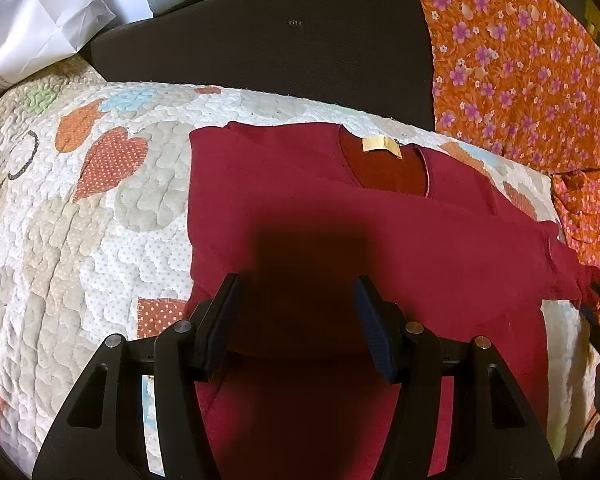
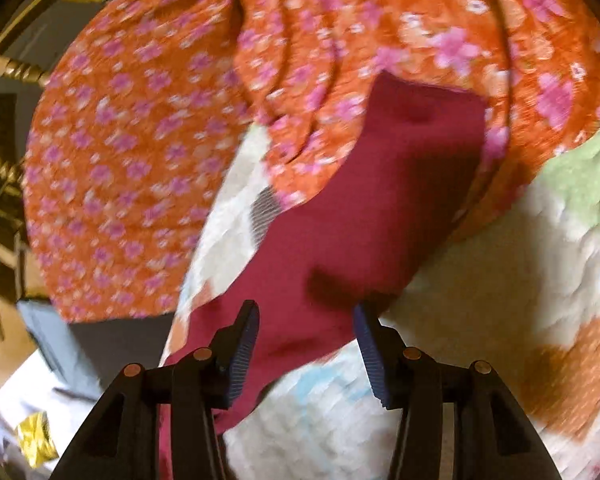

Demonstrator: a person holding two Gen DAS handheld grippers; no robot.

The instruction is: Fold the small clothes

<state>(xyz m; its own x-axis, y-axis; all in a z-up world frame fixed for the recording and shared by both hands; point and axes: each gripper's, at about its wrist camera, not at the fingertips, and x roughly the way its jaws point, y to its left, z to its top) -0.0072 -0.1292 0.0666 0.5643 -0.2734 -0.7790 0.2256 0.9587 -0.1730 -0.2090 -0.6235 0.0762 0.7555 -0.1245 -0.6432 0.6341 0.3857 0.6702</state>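
matt dark-red knit shirt (image 1: 340, 220) on a puffy stitched cotton quilt (image 1: 80, 220), beside crinkled floral cloth (image 1: 520, 60).

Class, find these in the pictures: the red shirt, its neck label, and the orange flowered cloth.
red shirt (image 1: 300, 208), left wrist view, chest area.
neck label (image 1: 382, 146), left wrist view, label's middle.
orange flowered cloth (image 1: 512, 64), left wrist view, flat middle.

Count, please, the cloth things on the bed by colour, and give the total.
Dark red: 1, the shirt
Orange with pink flowers: 1, the floral garment
Cream patchwork: 1, the quilt
Total: 3
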